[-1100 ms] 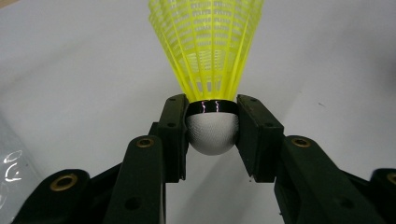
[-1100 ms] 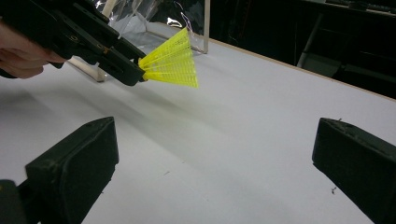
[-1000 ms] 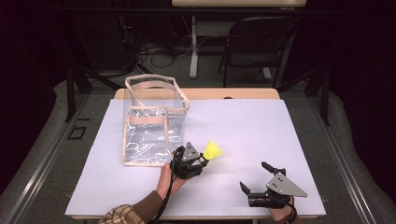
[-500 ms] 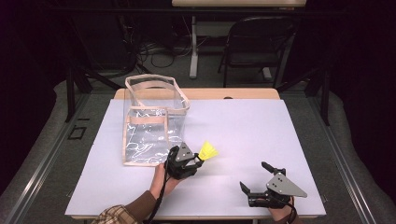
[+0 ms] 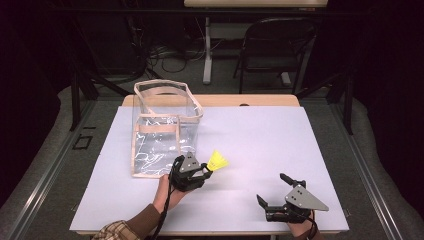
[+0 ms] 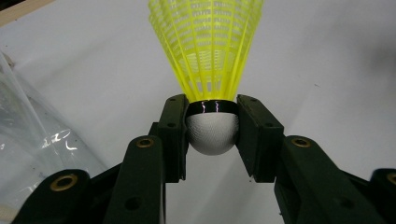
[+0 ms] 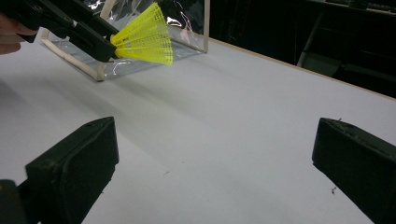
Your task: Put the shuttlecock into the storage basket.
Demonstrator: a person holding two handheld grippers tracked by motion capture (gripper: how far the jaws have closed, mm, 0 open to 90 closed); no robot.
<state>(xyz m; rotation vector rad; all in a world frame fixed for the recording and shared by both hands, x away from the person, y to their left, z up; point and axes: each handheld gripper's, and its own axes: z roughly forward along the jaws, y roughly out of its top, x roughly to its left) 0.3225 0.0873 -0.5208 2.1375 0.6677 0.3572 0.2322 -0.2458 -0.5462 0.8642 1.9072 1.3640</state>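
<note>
A yellow shuttlecock (image 5: 218, 161) with a white cork head (image 6: 212, 132) is held above the table, its skirt pointing away from the hand. My left gripper (image 5: 204, 169) is shut on the cork head, both pads pressing its sides (image 6: 212, 126). It hovers just right of the clear bag (image 5: 162, 131), at the bag's near right corner. In the right gripper view the shuttlecock (image 7: 146, 36) shows at the top left, with the left gripper (image 7: 100, 45) on it. My right gripper (image 5: 272, 189) rests low near the table's front right edge, jaws wide open with nothing between them (image 7: 215, 163).
The clear plastic bag with tan trim stands open-topped at the table's left middle. The white table top (image 5: 260, 140) stretches to the right. A tan desk edge (image 5: 250, 100), a folding chair (image 5: 280, 45) and cables lie beyond the far edge.
The left hand has carried the shuttlecock a little to the left and slightly up, nearer the bag's corner. The right gripper has stayed where it was.
</note>
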